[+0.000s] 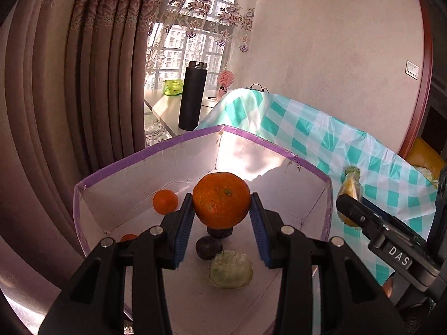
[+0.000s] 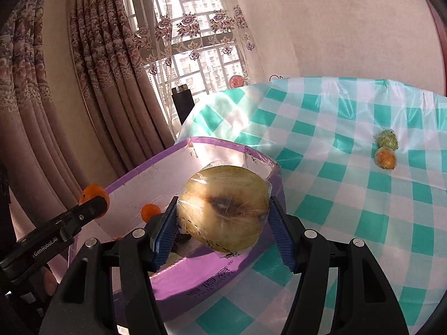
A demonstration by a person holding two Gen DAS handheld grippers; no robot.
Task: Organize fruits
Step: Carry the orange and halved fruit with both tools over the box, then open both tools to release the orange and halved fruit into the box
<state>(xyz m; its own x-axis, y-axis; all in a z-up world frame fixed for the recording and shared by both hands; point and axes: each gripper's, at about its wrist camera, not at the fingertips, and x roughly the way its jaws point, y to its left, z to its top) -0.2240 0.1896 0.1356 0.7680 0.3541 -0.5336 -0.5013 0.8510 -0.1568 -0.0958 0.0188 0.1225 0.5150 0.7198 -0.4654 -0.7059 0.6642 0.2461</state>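
Lettering I am reading off my two wrist views

In my left wrist view, at about four o'clock, the side of the right gripper (image 1: 402,254) is showing white capitals "DAS" on a small plate along its black body. In my right wrist view, at about eight o'clock, the left gripper (image 2: 44,247) is carrying white print "GenRobot.AI" along its black arm. At about six o'clock there, the purple outer wall of the box (image 2: 206,284) is bearing darker printed characters above a line of Latin capitals; I am making that line out only as roughly "ZHUOBAIYI", and the characters themselves are staying too distorted for me to read.
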